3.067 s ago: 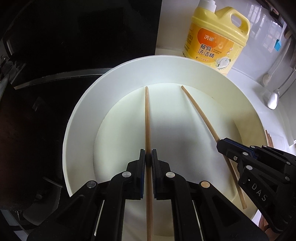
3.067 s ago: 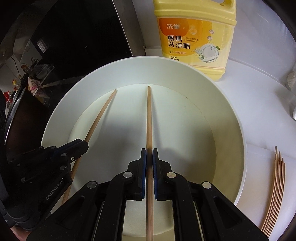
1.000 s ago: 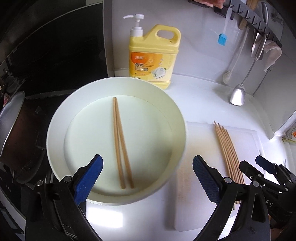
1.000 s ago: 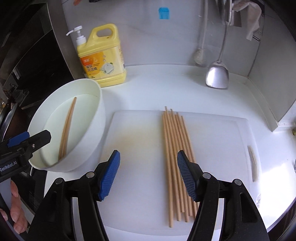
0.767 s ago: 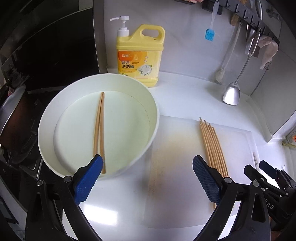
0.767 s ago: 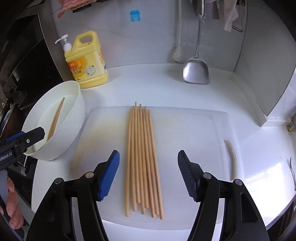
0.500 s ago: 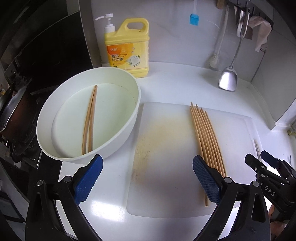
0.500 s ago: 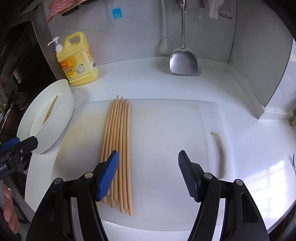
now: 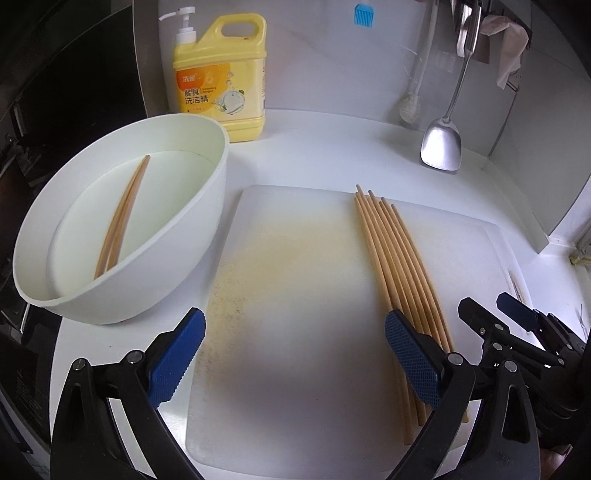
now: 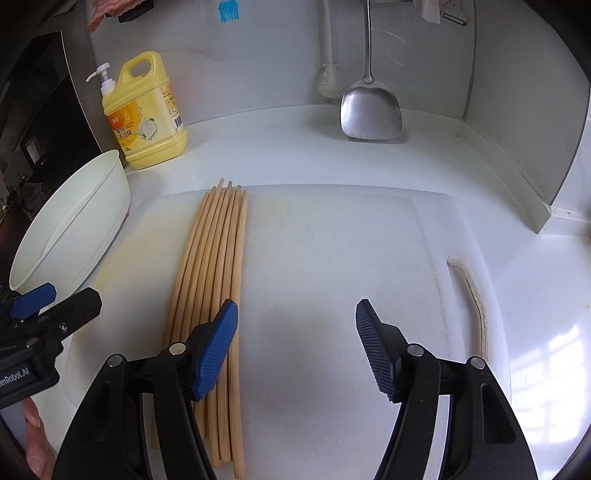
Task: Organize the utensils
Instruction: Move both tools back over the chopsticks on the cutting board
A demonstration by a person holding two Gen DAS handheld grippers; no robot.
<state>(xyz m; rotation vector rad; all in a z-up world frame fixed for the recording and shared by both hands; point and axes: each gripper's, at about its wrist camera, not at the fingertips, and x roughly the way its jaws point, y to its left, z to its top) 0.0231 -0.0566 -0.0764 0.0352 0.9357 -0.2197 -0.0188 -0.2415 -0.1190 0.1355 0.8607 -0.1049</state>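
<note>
In the right wrist view, the wall of the white round plastic basin [image 10: 74, 225] at the counter's left edge hides its contents. The near ends of the loose bamboo chopsticks [image 10: 218, 266] on the white plastic cutting board [image 10: 332, 258] pass behind the right gripper [image 10: 297, 350]. The handles of the steel spatula [image 9: 441, 144] and white brush [image 9: 410, 110] hanging on the back wall are cut off by the top edge. The yellow detergent bottle [image 9: 221, 77] label's small print is illegible.

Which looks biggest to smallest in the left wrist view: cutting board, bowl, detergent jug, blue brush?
1. cutting board
2. bowl, though it sits nearer the lens than the jug
3. detergent jug
4. blue brush
</note>
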